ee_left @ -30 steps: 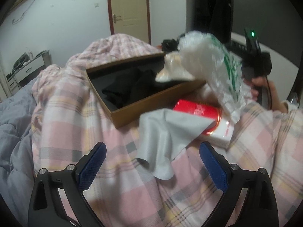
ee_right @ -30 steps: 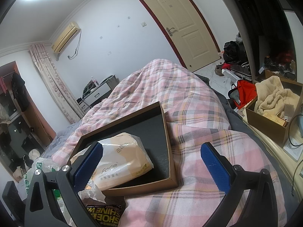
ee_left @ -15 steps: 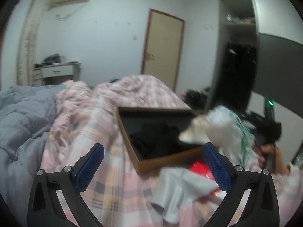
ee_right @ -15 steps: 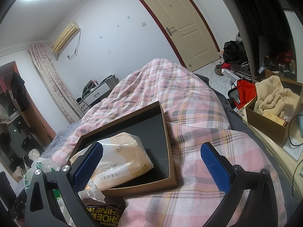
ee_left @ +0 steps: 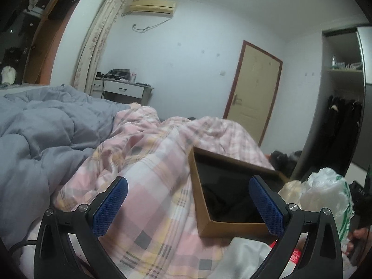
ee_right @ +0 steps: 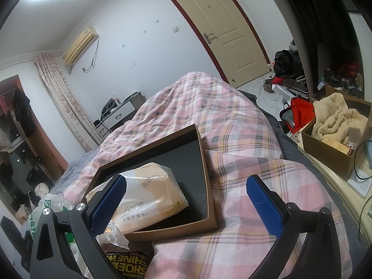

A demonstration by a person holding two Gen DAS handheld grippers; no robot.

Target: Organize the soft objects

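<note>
Brown cardboard box (ee_right: 204,179) lies on the bed with a tissue pack (ee_right: 148,200) resting half over its rim. Both the left gripper (ee_left: 188,207) and right gripper (ee_right: 186,204) are released and empty. I think the pack should be grasped at its middle, gently, then set fully inside.

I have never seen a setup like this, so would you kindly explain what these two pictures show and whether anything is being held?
A person holds a handheld two-finger tool in each hand, and each carries a wide-angle camera looking along its fingers. One picture is from the left tool, the other from the right tool. Both are open and hold nothing. On the pink plaid blanket lies an open brown box with a tissue pack resting partly in it. A white plastic bag and a pale cloth lie beside the box.
</note>
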